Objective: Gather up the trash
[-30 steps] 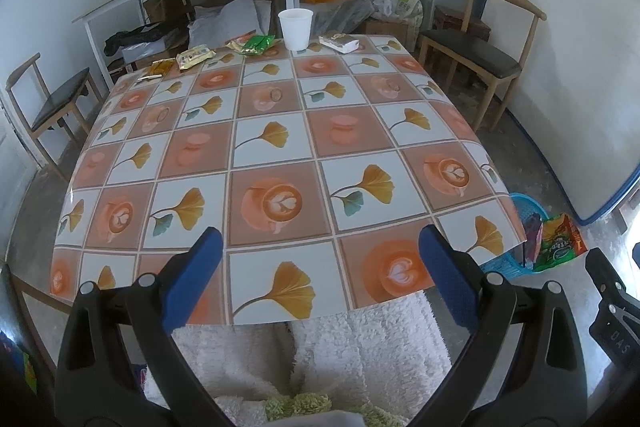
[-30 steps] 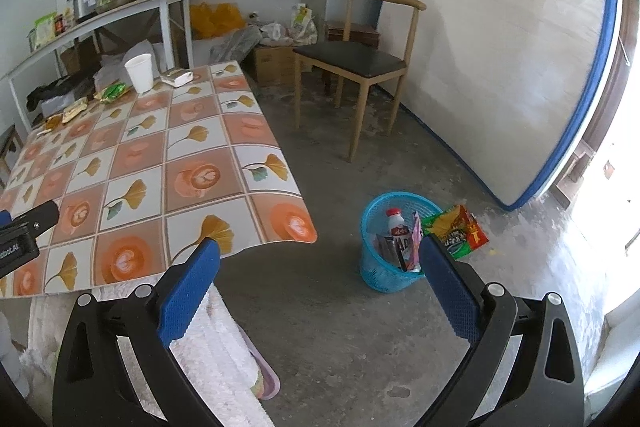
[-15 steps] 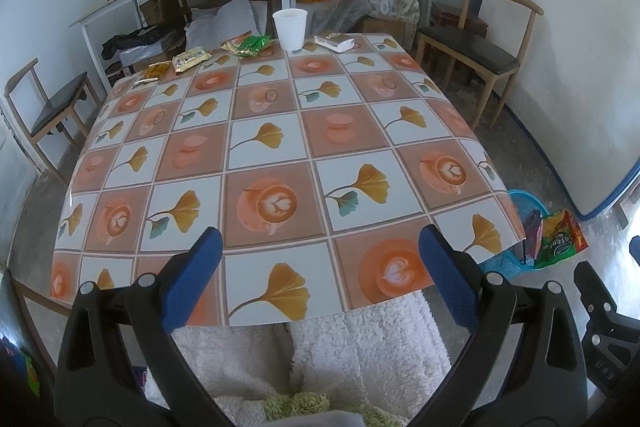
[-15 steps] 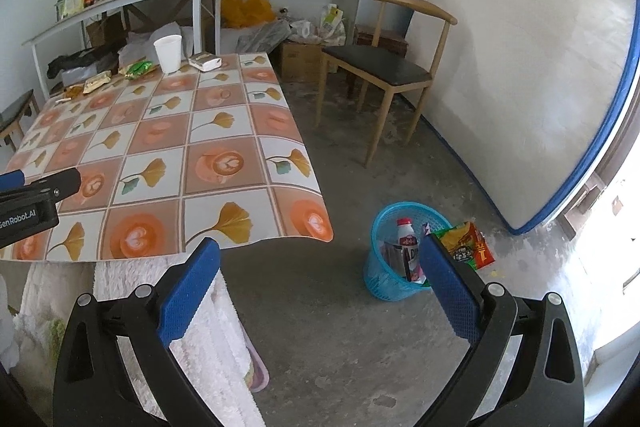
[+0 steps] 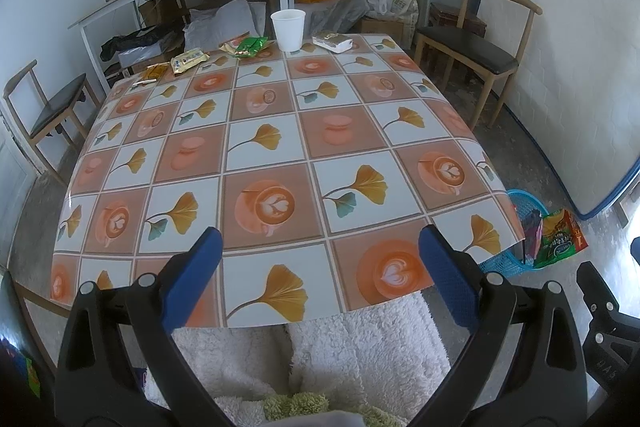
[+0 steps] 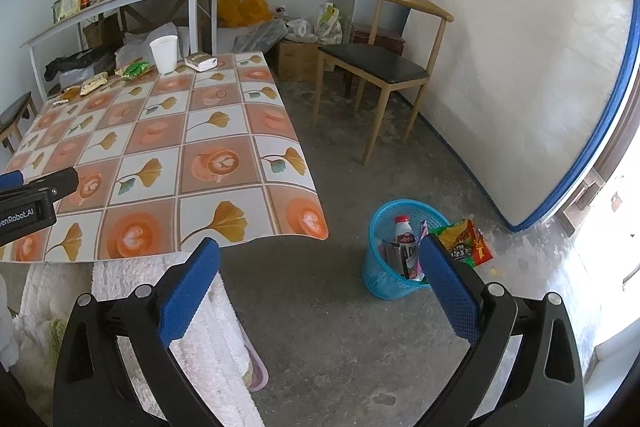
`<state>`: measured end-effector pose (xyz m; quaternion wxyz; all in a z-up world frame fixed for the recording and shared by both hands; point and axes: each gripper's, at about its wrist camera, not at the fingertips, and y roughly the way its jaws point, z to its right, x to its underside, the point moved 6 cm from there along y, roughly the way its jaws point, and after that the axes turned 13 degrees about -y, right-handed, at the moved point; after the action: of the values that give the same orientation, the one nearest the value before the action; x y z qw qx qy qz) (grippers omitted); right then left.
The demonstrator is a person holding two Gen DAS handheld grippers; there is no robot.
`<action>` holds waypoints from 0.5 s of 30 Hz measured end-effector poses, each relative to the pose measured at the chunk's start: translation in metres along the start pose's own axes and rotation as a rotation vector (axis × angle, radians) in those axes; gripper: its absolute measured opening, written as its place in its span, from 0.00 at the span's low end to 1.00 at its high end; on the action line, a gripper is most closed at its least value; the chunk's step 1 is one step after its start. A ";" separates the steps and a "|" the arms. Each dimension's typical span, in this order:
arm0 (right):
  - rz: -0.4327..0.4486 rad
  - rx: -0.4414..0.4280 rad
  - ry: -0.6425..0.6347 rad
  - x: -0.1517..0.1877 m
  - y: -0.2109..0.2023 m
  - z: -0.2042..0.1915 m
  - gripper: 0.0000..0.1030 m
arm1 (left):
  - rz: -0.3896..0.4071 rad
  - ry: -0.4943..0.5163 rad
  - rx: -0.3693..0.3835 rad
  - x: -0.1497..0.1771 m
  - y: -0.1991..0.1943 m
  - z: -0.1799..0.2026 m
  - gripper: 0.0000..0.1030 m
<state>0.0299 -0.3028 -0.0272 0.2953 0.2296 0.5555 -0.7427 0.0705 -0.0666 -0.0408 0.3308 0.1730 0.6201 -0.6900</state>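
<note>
Patterned table [image 5: 280,155], far-edge wrappers [image 5: 250,47], paper cup [image 5: 288,29], blue bin [image 6: 394,267]

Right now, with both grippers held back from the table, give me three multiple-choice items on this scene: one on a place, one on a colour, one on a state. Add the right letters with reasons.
1. Where is the white cup?
A. at the far end of the table
B. in the bin
C. on the chair seat

2. What colour is the bin on the floor?
A. red
B. blue
C. black

3. How does the left gripper stand?
A. shut on a wrapper
B. shut on the cup
C. open and empty

Answers:
1 A: the cup stands by the wrappers at the table's far edge.
2 B: its mesh wall is blue, with a bottle inside.
3 C: the blue pads are wide apart with nothing between them; the right gripper stands likewise.
</note>
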 end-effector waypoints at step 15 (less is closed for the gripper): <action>0.002 -0.001 0.012 -0.001 -0.002 0.003 0.94 | 0.008 0.024 -0.033 -0.004 0.002 -0.011 0.92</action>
<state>0.0291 -0.3057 -0.0246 0.2928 0.2343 0.5572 -0.7409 0.0730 -0.0552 -0.0419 0.3291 0.1782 0.6347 -0.6761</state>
